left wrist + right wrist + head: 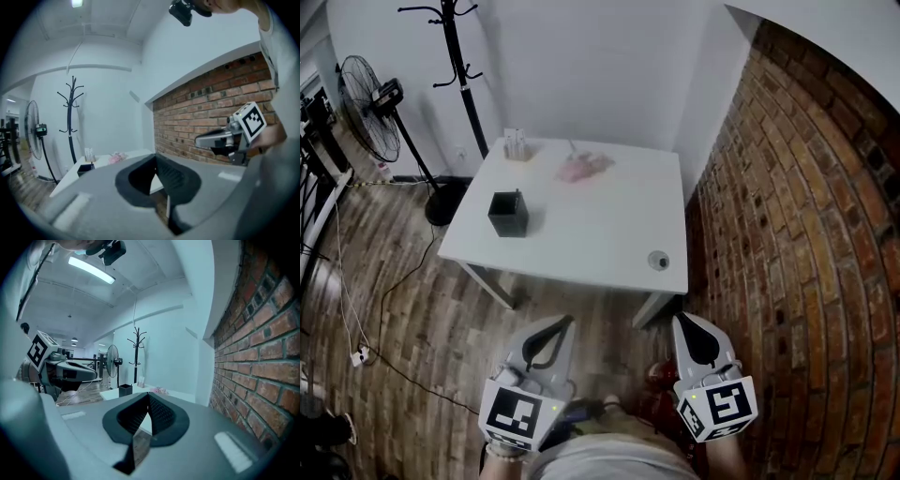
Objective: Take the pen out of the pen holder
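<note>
Well short of the desk [600, 239], the left claw [567, 322] and right claw [679, 320] are both closed on nothing; the pen holder [508, 214], at eleven o'clock ahead, stands untouched, the pen not yet taken out.

Table [600, 234] white; holder [508, 214] black; object [583, 168] at the far edge pink. Wall [806, 234] red-brown brick with pale joints. Floor [394, 309] brown, short staggered wood blocks.

The black square pen holder [508, 214] stood upright on the white tabletop [581, 234], well ahead of the left hand-held gripper [555, 328].
</note>
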{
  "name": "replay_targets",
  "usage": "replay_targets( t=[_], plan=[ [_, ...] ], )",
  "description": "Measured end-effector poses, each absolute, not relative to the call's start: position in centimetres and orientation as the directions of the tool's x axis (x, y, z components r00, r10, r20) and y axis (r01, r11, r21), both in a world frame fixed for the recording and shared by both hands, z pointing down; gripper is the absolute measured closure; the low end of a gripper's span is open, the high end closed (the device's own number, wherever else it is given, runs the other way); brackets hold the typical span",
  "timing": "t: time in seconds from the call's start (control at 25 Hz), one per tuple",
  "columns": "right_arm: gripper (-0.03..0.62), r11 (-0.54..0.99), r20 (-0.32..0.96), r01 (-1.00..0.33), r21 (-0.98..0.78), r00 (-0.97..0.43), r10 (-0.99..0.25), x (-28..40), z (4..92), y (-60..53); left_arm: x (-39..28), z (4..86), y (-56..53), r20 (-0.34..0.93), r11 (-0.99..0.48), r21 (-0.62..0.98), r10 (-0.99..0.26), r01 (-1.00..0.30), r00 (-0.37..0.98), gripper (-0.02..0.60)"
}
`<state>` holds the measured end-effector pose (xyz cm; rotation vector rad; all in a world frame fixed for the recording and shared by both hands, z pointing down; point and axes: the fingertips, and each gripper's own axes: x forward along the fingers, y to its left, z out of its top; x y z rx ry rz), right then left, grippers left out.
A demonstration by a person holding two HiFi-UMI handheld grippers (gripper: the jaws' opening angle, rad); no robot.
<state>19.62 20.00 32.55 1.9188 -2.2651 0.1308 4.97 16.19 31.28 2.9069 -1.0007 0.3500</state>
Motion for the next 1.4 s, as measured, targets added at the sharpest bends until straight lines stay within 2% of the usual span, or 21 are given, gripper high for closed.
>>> replay_targets(
  t=[0.48, 0.56, 0.76, 1.4],
  plan=[
    [0.589, 0.172, 0.191, -0.985, 0.033, -0.162, -0.968, 19.6, 32.7, 19.4, 4.7, 31.1, 15.4, 0.216, -0.775, -0.016, -0.620, -0.632, 0.755, 0.588],
    [0.589, 0.175, 0.193, -0.984, 0.033, -0.166, -0.967, 19.5, 32.8, 19.2, 4.7, 31.1, 15.3, 0.216, -0.776, -0.014, -0.619, -0.631, 0.756, 0.535],
    [0.589, 0.188, 0.193, -0.982, 0.032, -0.179, -0.965, 19.2, 32.9, 18.8, 4.4, 31.2, 15.2, 0.210, -0.767, -0.010, -0.629, -0.642, 0.748, 0.491],
    [0.589, 0.221, 0.192, -0.975, 0.034, -0.211, -0.958, 16.8, 32.8, 18.2, 1.8, 31.1, 14.9, 0.206, -0.739, -0.013, -0.661, -0.673, 0.722, 0.485]
  ],
)
